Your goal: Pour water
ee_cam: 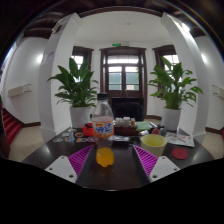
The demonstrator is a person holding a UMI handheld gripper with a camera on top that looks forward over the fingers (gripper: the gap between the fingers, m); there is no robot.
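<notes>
The gripper [112,160] is hovering low over a dark table [115,172], its fingers spread wide with nothing pinched between them. The magenta pads [80,158] are angling inward on either side of an open gap. Just ahead of the fingers, a clear water bottle [103,117] with a red label is standing upright on the table, and a small orange thing [104,156] is sitting right in front of it, in the gap between the fingertips. Off to the right, a yellow bowl [154,142] is resting near the right finger, with a red item [180,153] beyond it. Behind the table, two big potted plants [78,85] are flanking a dark wooden door [124,75].
</notes>
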